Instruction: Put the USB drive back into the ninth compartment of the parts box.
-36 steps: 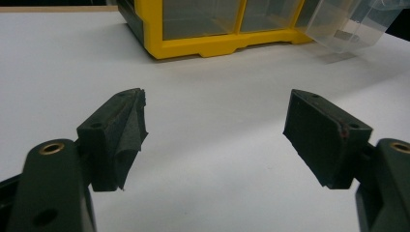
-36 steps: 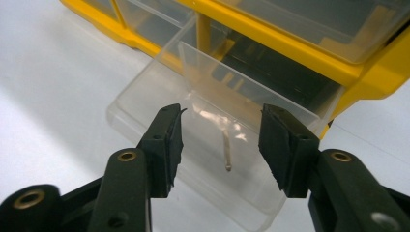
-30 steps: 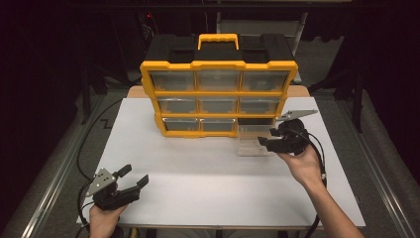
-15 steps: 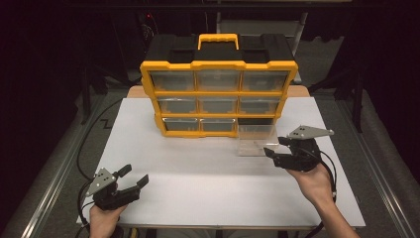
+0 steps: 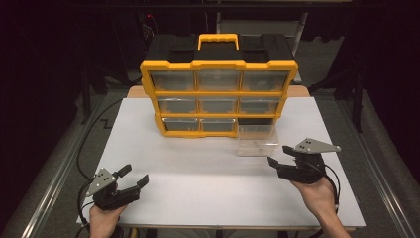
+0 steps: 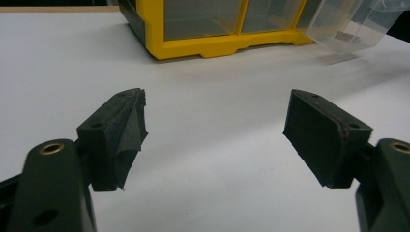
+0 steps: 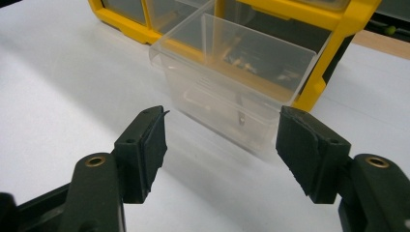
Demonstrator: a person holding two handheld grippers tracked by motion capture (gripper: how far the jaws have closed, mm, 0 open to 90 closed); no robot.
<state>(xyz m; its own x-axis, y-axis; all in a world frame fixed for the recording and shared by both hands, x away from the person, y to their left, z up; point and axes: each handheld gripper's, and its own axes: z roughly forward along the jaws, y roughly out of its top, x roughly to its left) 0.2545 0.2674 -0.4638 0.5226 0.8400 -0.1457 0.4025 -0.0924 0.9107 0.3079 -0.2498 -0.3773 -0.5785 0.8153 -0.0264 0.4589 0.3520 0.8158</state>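
Note:
A yellow and black drawer cabinet (image 5: pixel 218 94) stands at the back of the white table (image 5: pixel 198 168). Its bottom right clear drawer (image 5: pixel 256 139) is pulled out onto the table and holds small parts. In the right gripper view the drawer (image 7: pixel 237 82) lies just beyond the pads, untouched. My right gripper (image 5: pixel 277 156) sits to the right of and nearer than that drawer; its jaws have just been opening, with nothing between them. My left gripper (image 5: pixel 133 176) rests open near the front left edge, empty. Its own view shows the cabinet (image 6: pixel 212 29) and drawer (image 6: pixel 355 24) far ahead.
Cables (image 5: pixel 84 144) trail off the table's left side to the floor. A wooden board edge (image 5: pixel 297 90) shows behind the cabinet. Dark floor and metal frame rails (image 5: pixel 49 178) surround the table.
My right gripper has drawn back from the clear drawer toward the front right of the table, leaving the drawer standing pulled out. The left gripper has stayed in place.

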